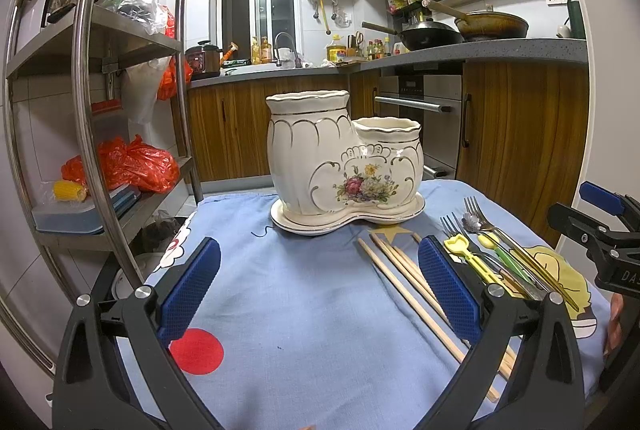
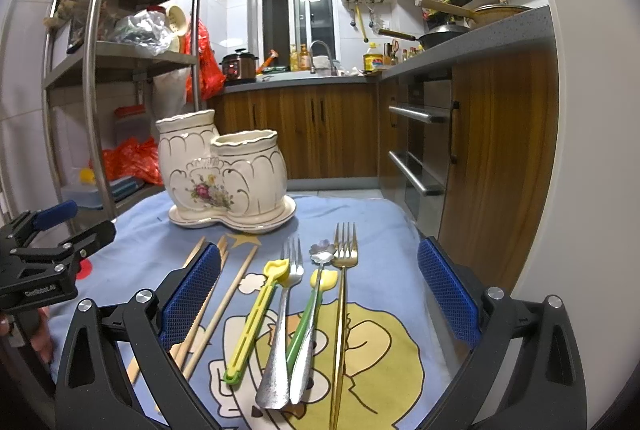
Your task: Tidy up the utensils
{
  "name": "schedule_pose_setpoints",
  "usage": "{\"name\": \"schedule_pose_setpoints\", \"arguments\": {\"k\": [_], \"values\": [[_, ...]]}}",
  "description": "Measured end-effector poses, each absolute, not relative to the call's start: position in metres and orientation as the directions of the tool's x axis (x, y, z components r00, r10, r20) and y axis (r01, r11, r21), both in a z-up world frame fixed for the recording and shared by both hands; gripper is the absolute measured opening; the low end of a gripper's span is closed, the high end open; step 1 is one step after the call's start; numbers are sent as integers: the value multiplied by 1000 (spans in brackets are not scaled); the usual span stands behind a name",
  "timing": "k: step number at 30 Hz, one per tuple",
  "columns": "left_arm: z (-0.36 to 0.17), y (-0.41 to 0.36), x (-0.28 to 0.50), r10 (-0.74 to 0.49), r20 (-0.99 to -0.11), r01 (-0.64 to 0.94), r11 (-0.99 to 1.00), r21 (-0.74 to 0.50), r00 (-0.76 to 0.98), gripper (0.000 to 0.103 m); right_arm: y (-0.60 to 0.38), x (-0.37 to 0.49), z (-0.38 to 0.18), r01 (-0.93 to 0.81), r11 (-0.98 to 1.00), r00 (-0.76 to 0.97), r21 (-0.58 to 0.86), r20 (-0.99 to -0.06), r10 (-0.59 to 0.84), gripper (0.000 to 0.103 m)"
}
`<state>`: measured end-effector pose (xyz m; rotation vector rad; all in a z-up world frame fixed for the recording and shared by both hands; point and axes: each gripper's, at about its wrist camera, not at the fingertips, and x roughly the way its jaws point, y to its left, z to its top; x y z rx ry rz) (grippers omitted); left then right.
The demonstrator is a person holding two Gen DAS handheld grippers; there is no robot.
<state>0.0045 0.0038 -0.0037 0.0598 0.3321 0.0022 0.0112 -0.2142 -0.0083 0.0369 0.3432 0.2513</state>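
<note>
A cream ceramic utensil holder (image 1: 344, 157) with two joined pots, one tall and one short, stands on its matching saucer (image 1: 348, 222) at the far middle of the tabletop, on a blue cartoon cloth (image 1: 300, 290). From these low angles the insides of both pots are hidden, and nothing sticks up above either rim. The utensils lie loose on the cloth nearer the cameras: wooden chopsticks (image 2: 224, 294), a yellow utensil (image 2: 256, 314), a silver fork (image 2: 286, 310), a flower-ended spoon (image 2: 316, 290), a green-handled utensil (image 2: 306, 326) and a gold fork (image 2: 343, 290). The left tool (image 1: 320, 290) and the right tool (image 2: 320, 290) both gape wide, holding nothing. Behind, a metal shelf rack (image 1: 92, 69) carries red bags and boxes.
</note>
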Motion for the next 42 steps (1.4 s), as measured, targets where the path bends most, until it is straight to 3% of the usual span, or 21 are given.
{"name": "schedule_pose_setpoints", "arguments": {"k": [42], "values": [[-10, 1, 9, -7, -365, 23, 999, 38, 931, 98, -215, 15, -11, -224, 969, 904, 107, -349, 247, 98]]}}
